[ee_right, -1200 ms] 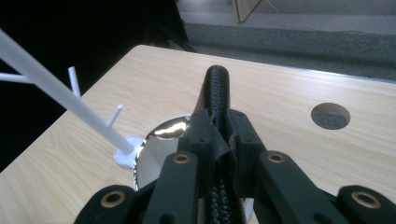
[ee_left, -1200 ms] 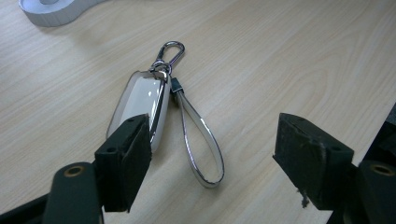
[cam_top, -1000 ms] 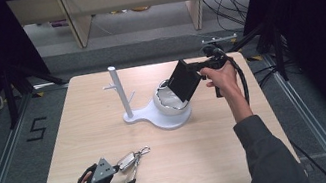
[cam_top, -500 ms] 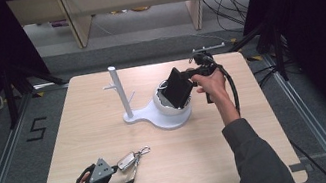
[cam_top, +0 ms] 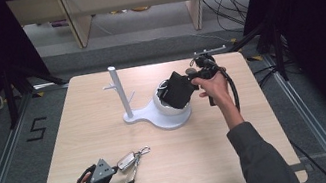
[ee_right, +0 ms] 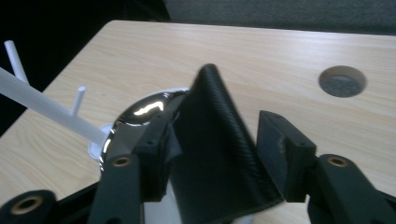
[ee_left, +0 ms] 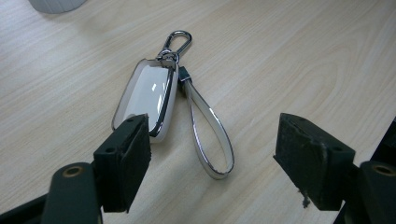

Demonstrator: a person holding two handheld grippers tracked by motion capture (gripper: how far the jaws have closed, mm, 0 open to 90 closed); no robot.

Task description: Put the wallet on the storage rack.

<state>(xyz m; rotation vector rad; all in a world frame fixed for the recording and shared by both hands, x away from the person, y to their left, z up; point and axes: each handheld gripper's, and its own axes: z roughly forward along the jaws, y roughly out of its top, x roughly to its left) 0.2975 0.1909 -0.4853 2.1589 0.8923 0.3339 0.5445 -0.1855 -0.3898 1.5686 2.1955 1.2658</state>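
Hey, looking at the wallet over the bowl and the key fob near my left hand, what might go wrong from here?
The right hand-held gripper has just been opening with the black wallet between its jaws; the wallet leans on the bowl's rim and may slide off. Pulling back, the right hand could knock the white stand. The left hand-held gripper, open, straddles the strap, so closing may miss the key fob.

black wallet [ee_right: 219, 154] bottom cut off, bowl [ee_right: 140, 114] half hidden

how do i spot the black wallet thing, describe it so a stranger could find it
Start at the light wooden table and find the white stand with its upright post near the middle. The black wallet rests in that stand's round bowl, between the right gripper's just-opened jaws. It is the only dark, carbon-weave-textured item there; the key fob is white.
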